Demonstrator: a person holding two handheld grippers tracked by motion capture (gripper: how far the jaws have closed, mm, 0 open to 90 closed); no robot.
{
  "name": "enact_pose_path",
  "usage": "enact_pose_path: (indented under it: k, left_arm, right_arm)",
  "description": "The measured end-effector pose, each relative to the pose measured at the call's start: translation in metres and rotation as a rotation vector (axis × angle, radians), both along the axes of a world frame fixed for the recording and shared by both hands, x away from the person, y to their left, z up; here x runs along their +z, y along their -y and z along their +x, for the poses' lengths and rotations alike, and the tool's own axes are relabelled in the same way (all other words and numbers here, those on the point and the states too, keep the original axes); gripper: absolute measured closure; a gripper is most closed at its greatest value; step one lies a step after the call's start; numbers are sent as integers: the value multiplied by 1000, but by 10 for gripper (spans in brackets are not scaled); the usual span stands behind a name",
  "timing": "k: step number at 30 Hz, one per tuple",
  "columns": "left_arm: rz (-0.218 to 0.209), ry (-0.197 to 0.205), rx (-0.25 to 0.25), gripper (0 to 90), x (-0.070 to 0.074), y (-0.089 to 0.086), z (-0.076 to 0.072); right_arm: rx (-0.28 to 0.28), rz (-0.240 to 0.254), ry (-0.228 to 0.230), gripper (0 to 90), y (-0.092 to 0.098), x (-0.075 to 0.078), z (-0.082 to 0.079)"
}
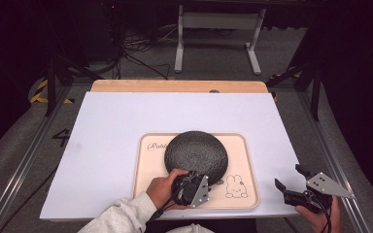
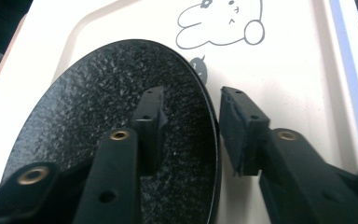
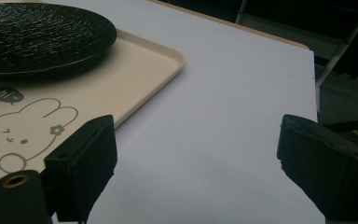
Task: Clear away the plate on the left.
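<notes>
Left tongs [image 1: 201, 180] spread astride the black plate [image 1: 196, 151] rim, lower centre, not yet pinching. Right tongs [image 1: 287, 177] spread wide, lower right. Plate still on tray [image 1: 243, 194]; lift apparently pending.

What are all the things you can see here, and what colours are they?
Plate: one, black and speckled, on the tray.
Tray: one, cream with a bunny drawing, on the white sheet.
White sheet: one, covering the wooden table.
Frame legs: white, on the floor behind the table.
Left gripper: one, black, jaws either side of the plate's rim, not closed.
Right gripper: one, black, open, over the sheet's right edge.
</notes>
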State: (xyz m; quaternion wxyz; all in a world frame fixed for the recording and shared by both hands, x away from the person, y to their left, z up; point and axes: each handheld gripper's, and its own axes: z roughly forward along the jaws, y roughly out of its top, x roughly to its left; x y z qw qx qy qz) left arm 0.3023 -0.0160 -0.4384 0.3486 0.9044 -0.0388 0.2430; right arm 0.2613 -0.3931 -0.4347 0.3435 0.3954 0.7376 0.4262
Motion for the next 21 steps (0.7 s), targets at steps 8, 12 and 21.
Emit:
enact_pose_path:
  k: [8,12,21]
  left_arm:
    - [-37,-18,7,442,10,-7,2]
    - [-54,-8,35,385,13,-11,4]
    - [-65,-36,84,161,15,-15,15]
  right_arm:
    - [0,-2,-2,126,0,0,0]
    - [-2,1,-1,126,0,0,0]
    - [-1,-4,0,127,0,0,0]
